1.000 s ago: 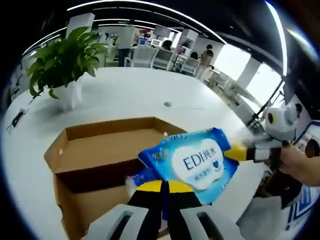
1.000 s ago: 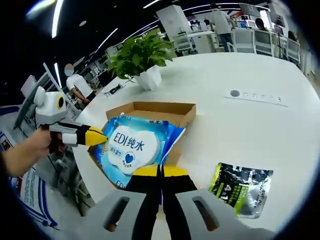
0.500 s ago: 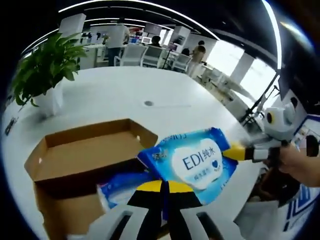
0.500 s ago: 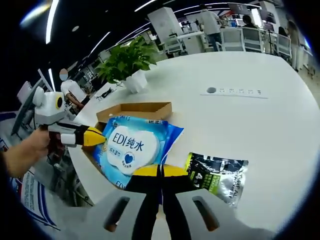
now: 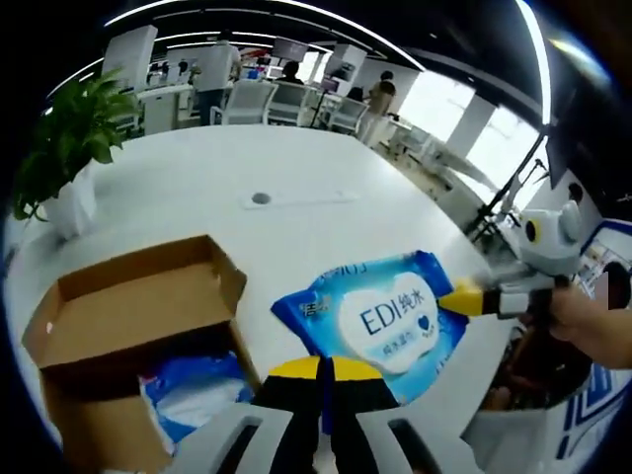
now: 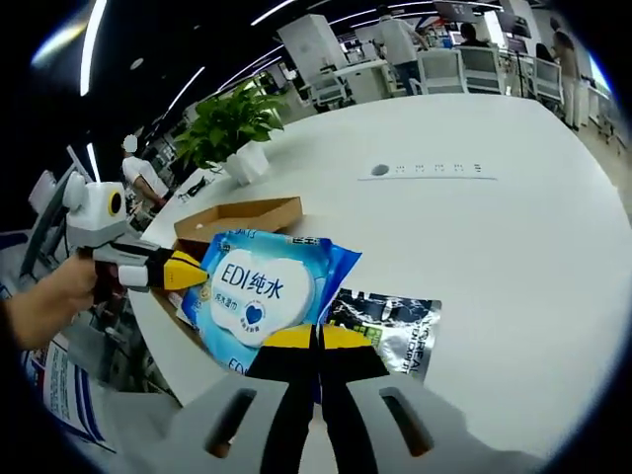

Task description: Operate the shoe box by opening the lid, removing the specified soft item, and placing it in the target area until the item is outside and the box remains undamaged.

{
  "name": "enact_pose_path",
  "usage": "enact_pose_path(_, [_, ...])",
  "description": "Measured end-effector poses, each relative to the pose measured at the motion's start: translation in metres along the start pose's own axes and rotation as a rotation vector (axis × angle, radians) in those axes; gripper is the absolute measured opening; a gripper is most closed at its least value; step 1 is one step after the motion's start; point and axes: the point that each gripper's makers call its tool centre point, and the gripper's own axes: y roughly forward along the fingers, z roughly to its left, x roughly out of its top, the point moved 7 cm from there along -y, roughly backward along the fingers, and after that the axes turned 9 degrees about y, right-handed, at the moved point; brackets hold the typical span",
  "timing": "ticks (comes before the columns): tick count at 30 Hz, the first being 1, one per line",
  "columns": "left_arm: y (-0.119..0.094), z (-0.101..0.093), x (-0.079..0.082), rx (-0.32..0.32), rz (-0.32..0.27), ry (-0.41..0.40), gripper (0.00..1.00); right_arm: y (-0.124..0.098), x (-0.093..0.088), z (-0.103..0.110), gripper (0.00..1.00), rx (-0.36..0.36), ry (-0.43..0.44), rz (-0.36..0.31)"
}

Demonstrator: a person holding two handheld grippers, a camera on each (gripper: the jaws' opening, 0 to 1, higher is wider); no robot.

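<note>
Blue soft wet-wipes pack w/ white oval label (image 5: 380,316) is held off the table, pinched from two sides. In left gripper view, left gripper (image 5: 323,367) is clamped on pack's lower edge at 6 o'clock, black-and-yellow jaws pressed together w/ pack between them. Right gripper (image 5: 472,298) is seen at 3 o'clock, yellow tip biting pack's right edge, held by a hand (image 5: 592,324).

Same grip mirrored in right gripper view: right gripper (image 6: 318,338) is closed on the pack (image 6: 259,291) at 6 o'clock; left gripper (image 6: 186,269) is nipping pack's edge at 9 o'clock, hand (image 6: 44,301) behind it.

Open brown cardboard shoe box (image 5: 128,306) sits at 8–9 o'clock in left gripper view, lid flap up, pack clear of it and to its right. Another blue-white soft pack (image 5: 193,390) lies inside box near the front wall.

Black-and-silver foil pouch w/ green print (image 6: 390,324) lies flat on round white table (image 6: 494,247), just right of held pack in right gripper view. Potted green plant in white pot (image 6: 229,128) stands at 11 o'clock, beyond box (image 6: 237,212). Grey round table socket (image 5: 261,198) noted at 12 o'clock in left gripper view.
</note>
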Motion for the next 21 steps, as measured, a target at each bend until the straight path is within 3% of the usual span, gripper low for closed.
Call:
enact_pose_path(13, [0.041, -0.029, 0.008, -0.029, 0.031, -0.001, 0.00, -0.011, 0.000, -0.050, 0.00, -0.025, 0.026, 0.019])
enact_pose_path(21, [0.066, -0.031, -0.003, -0.037, 0.079, -0.012, 0.00, -0.002, -0.008, -0.066, 0.00, -0.031, 0.034, 0.059])
